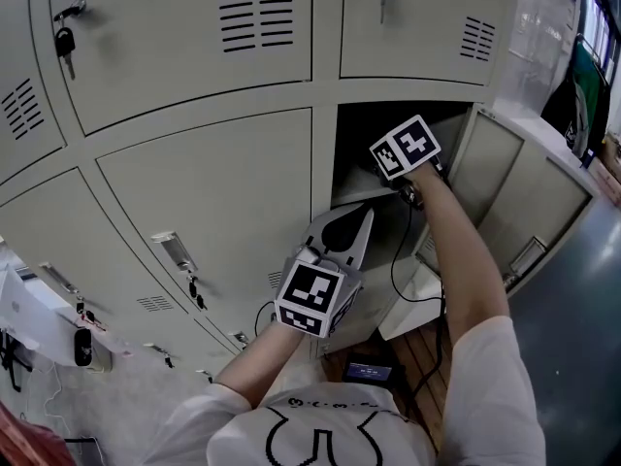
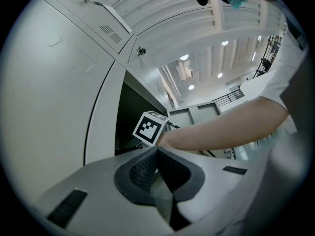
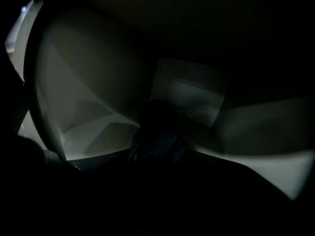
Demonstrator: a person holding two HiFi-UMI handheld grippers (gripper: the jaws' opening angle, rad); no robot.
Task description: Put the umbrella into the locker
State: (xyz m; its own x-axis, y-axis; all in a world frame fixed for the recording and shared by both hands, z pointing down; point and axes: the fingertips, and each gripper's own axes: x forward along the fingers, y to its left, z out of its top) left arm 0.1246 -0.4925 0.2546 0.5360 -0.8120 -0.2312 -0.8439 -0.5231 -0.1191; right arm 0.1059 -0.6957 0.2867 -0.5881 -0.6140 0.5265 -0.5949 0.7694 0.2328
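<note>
Placement appears underway: dark folded umbrella (image 3: 156, 144) sits inside open grey metal locker (image 3: 88, 97) before right gripper (image 1: 406, 150), its fingers indiscernible in darkness; left gripper (image 2: 156, 151) fingers meet, empty; next, likely release and withdrawal.

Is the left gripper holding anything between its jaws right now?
No. In the left gripper view, the left gripper has its jaws closed tip to tip, with nothing between them.

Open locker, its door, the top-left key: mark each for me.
locker (image 1: 364, 144), head view, dark back wall.
door (image 1: 524, 197), head view, inner panel.
key (image 1: 65, 43), head view, black head.
</note>
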